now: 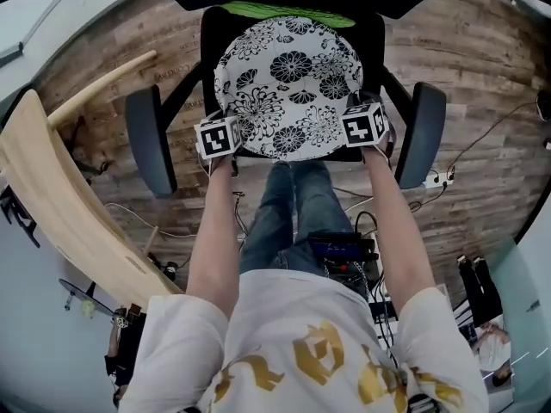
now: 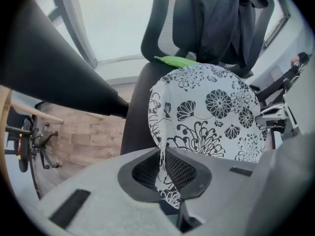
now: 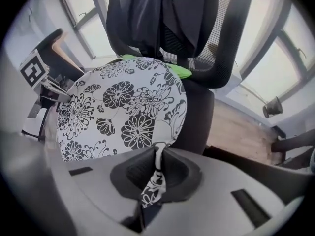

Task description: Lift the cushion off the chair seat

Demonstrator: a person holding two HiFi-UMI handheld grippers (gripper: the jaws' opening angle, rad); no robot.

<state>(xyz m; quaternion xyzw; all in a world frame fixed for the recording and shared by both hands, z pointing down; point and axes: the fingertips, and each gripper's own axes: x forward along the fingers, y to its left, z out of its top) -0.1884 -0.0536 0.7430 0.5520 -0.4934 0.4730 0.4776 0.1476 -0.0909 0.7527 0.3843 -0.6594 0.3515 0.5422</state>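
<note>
A: Cushion (image 1: 288, 84), position?

B: Round, white with black flower print; lies on the chair seat (image 1: 297, 157) and covers nearly all of it; its rim reaches the seat's front edge and both side edges.

A: Left gripper (image 2: 162, 168)?

B: Points down at the seat's front left corner; jaws narrow, pinched onto the cushion's rim; printed fabric runs right through between the pads (image 2: 179, 171).

A: Right gripper (image 3: 157, 168)?

B: Same at the front right corner; jaws nearly together, clamped on a fold of the cushion's rim; a strip of the print hangs out below the pads (image 3: 174, 171).

A: Is the cushion off the seat?

B: Cannot tell from above; the head view shows it spread over the seat, both marker cubes at its near edge.

A: Surroundings?

B: Green object (image 1: 288, 11) at the seat's back edge, partly under the cushion; dark garment (image 3: 157, 14) over the backrest (image 3: 231, 43); one armrest (image 1: 151, 140) on each side of the seat; wooden floor (image 1: 482, 101) below; the person's legs (image 1: 288, 213) stand just in front of the seat's front edge.
</note>
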